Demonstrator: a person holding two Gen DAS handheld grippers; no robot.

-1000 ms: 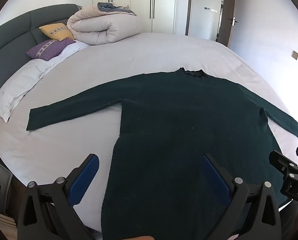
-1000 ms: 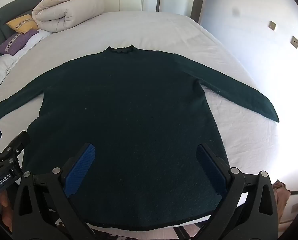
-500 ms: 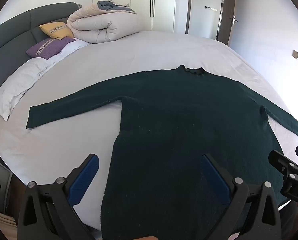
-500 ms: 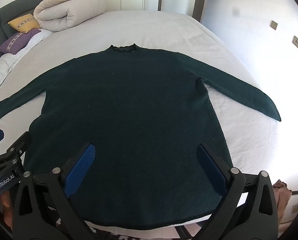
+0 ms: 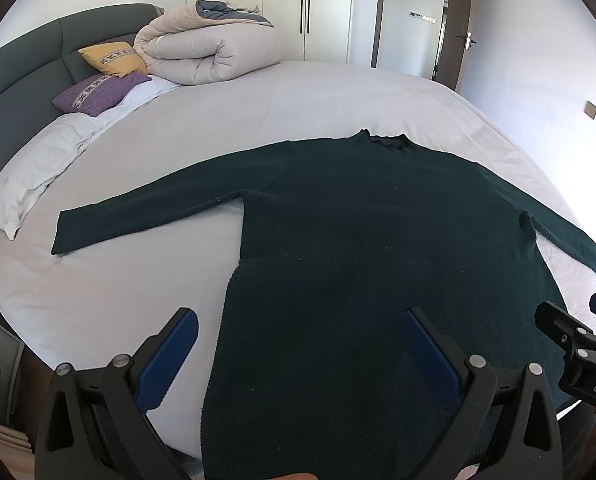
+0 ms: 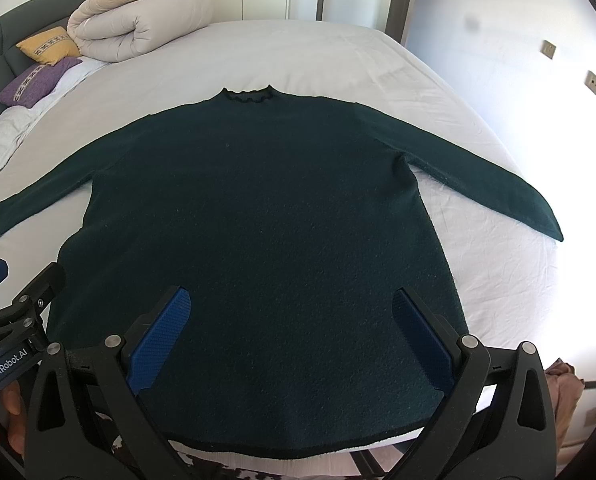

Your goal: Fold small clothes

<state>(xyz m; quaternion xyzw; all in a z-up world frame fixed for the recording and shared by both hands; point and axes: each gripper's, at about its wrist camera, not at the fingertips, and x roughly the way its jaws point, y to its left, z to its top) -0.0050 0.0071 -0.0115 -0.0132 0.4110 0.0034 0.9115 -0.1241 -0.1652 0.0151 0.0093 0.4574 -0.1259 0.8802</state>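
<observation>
Dark green knit long-sleeved sweater (image 6: 258, 220) lies flat on the white-sheeted bed (image 6: 317, 52), both the left claw (image 5: 298, 354) and right claw (image 6: 292, 334) spread wide and empty, so I'd pinch each sleeve cuff cleanly and fold inward.

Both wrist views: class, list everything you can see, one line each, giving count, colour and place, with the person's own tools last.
sweater: one, dark green, spread flat on the bed, sleeves out
bed: one, white sheet, grey headboard
duvet: one, beige, rolled by the headboard
yellow cushion: one, against the headboard
purple cushion: one, in front of the yellow one
wardrobe: white, far wall
door: brown, open
left gripper: black, blue fingers, open above the hem
right gripper: same, open above the hem
</observation>
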